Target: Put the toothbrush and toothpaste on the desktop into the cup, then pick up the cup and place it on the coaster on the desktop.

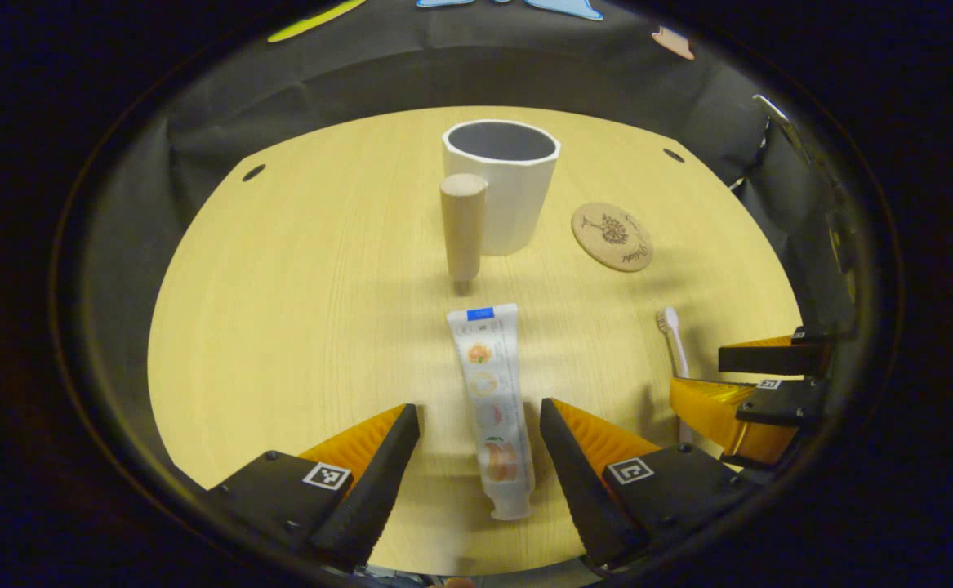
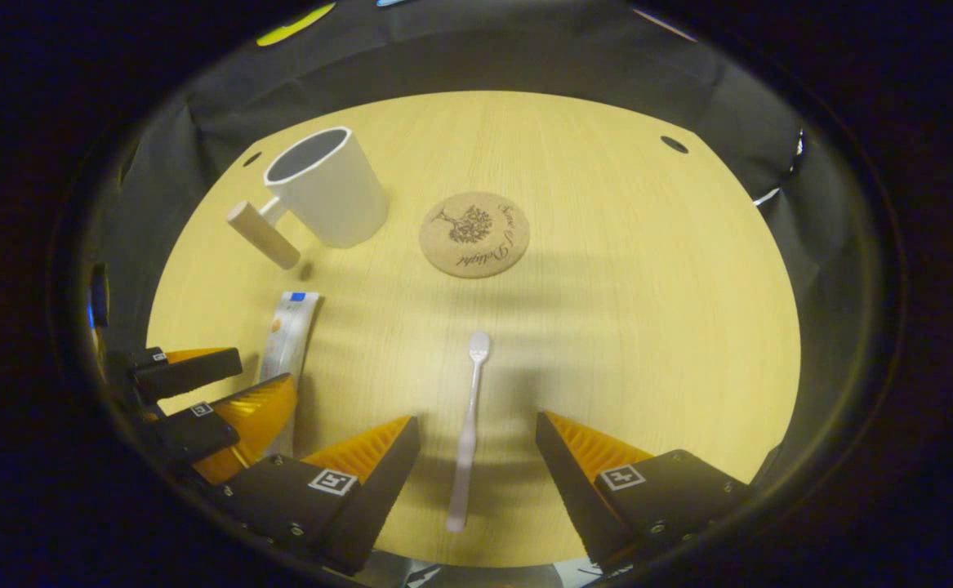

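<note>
A white toothpaste tube (image 1: 490, 400) lies flat on the wooden desktop (image 1: 296, 327), cap toward me, between the fingers of my open left gripper (image 1: 480, 425), which do not touch it. Beyond it stands a white cup (image 1: 502, 184) with a wooden handle (image 1: 463, 224). A round cork coaster (image 1: 612, 236) lies to the cup's right. In the right gripper view a white toothbrush (image 2: 468, 429) lies between the fingers of my open right gripper (image 2: 476, 437), head pointing away. The cup (image 2: 329, 196), coaster (image 2: 474, 233) and toothpaste (image 2: 288, 343) lie farther off. The left gripper (image 2: 223, 392) stands over the toothpaste there.
The right gripper (image 1: 758, 384) is at the right edge of the left gripper view, beside the toothbrush (image 1: 674, 343). Small dark holes (image 1: 253, 172) mark the desktop's far corners. Black cloth (image 1: 525, 73) walls the booth behind the desk.
</note>
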Demonstrator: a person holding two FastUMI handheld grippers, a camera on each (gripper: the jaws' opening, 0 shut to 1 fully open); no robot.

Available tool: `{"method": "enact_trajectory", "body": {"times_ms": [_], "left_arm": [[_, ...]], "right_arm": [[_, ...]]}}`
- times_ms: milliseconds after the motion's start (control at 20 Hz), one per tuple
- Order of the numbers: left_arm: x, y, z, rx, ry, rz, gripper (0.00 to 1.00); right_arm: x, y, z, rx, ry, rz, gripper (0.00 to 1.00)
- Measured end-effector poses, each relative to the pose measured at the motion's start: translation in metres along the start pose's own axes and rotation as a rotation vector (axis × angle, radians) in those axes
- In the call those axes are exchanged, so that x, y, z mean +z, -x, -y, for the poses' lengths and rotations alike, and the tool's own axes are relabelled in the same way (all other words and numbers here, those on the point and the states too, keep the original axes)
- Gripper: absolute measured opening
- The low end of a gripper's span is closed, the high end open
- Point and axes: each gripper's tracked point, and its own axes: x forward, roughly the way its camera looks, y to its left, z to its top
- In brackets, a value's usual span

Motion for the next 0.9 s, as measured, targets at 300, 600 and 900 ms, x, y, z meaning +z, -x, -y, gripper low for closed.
{"method": "enact_trajectory", "body": {"times_ms": [300, 600, 900], "left_arm": [[-0.013, -0.011, -0.006, 0.024, 0.035, -0.074, 1.0], [-0.012, -0.014, -0.006, 0.037, 0.029, -0.08, 0.98], [-0.004, -0.016, -0.003, 0.03, 0.009, -0.077, 0.63]], "right_arm": [[-0.022, -0.011, 0.004, -0.024, 0.007, -0.1, 0.92], [-0.028, -0.009, 0.005, -0.034, -0.002, -0.173, 0.95], [-0.023, -0.01, -0.002, -0.043, -0.044, -0.201, 0.53]]}}
